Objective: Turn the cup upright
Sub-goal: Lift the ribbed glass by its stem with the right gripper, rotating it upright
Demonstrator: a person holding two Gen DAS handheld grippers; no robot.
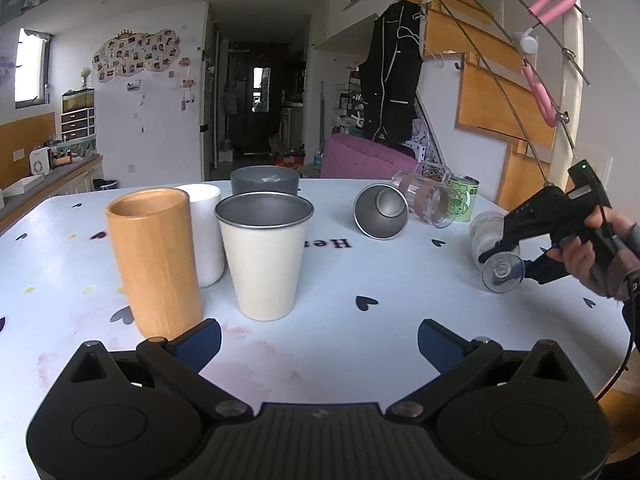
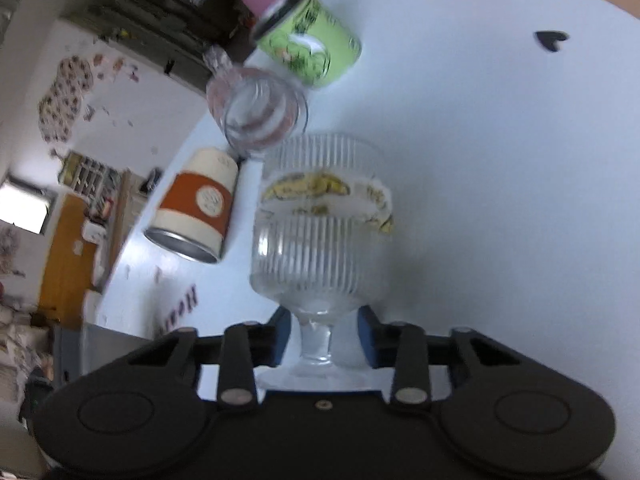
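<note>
A ribbed clear glass goblet (image 2: 320, 220) with a yellow print lies on its side on the pale blue table (image 2: 500, 160). My right gripper (image 2: 324, 336) straddles its stem, the blue pads (image 2: 280, 332) either side with a gap to the stem. In the left wrist view the goblet (image 1: 494, 248) lies at the right with the right gripper (image 1: 508, 256) at its foot. My left gripper (image 1: 318, 340) is open and empty above the table's near edge.
Upright on the left: a wooden cup (image 1: 154, 260), a white cup (image 1: 206, 232), a cream metal cup (image 1: 264, 256), a grey cup (image 1: 264, 182). On their sides: a metal cup (image 1: 380, 216), a clear banded glass (image 1: 428, 200), a green mug (image 1: 462, 200).
</note>
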